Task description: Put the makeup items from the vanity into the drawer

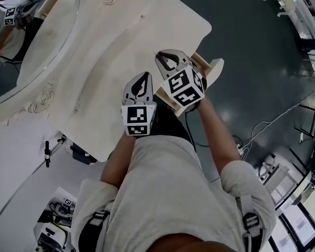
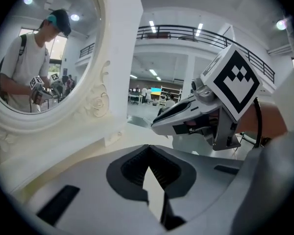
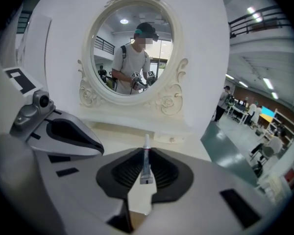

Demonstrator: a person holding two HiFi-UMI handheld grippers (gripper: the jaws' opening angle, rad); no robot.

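A: Okay, quick, right gripper (image 1: 165,55)?
B: Jaws drawn nearly together, clamped on a slim pale makeup tube with a tapered tip (image 3: 146,161). It lies along the jaws, and the tapered end pokes out past the fingertips toward the vanity's back.
A: Where, relative to the vanity?
B: Over the front part of the cream vanity tabletop with a wavy edge (image 1: 121,41), held above it, not touching.
A: Left gripper (image 1: 145,76)?
B: Tips pressed against each other with nothing between them. Just a thin triangular gap lower down, with the vanity top showing through. It also hangs over the vanity's front part, just beside the right one.
A: Drawer?
B: A pale wooden drawer (image 1: 214,67) sticks out from the vanity's front, below the right gripper. Can't see inside it.
A: Rest?
B: An oval mirror in a carved cream frame (image 3: 130,48) stands at the vanity's back. It reflects the person (image 3: 133,62) in a light T-shirt, holding both grippers. Dark green floor (image 1: 252,46) beside the vanity.
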